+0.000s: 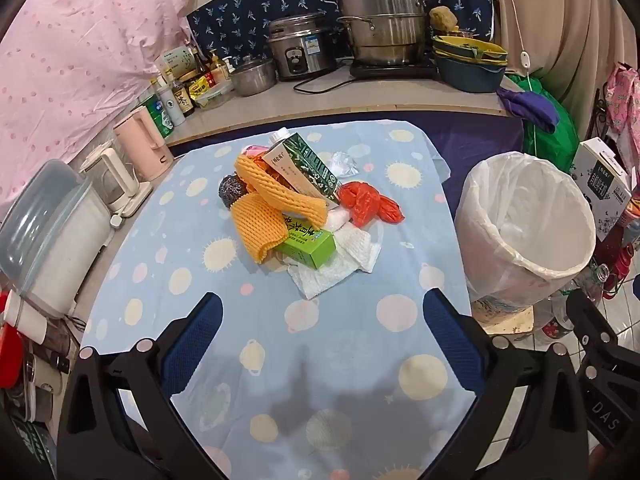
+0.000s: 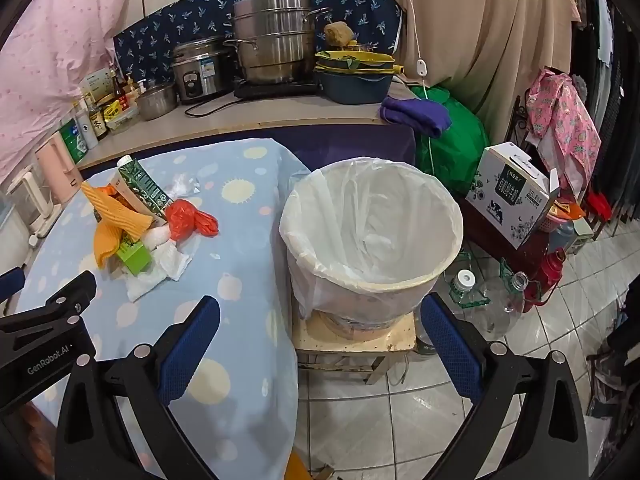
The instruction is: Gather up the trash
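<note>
On the left, appliances are lined along the edge of the table (image 1: pixel 168 280), which is covered by a blue spotted cloth. The left gripper (image 1: pixel 322 308) is held over the bare near part of the cloth, angled downward, its blue pads spread wide with nothing between them. Ahead of it, near the middle of the table, the trash lies in one heap: an orange foam net (image 1: pixel 264 204) draped across the front left, a dark round lump (image 1: pixel 233 191) just behind it, a carton (image 1: pixel 306 164) leaning on the heap, a green box (image 1: pixel 310 245) under the net, white tissue (image 1: pixel 340 264) spread at the front, and a red bag (image 1: pixel 366 203) on the right.

Further right, beside the table edge, a bin (image 2: pixel 368 232) lined with a white bag is set on a low stool (image 2: pixel 352 340); no trash can be seen in it, so collection is judged not yet begun. The right gripper (image 2: pixel 320 316) is poised before the bin, likewise wide open and empty.

For a clean first pick, an outlying piece is best taken: the net or the tissue by the left gripper, the red bag by the right. The pads should be lowered astride one item only, closed on a bunched fold, and lifted straight, so that the leaning carton is not toppled. Release should be made well over the liner's mouth.
</note>
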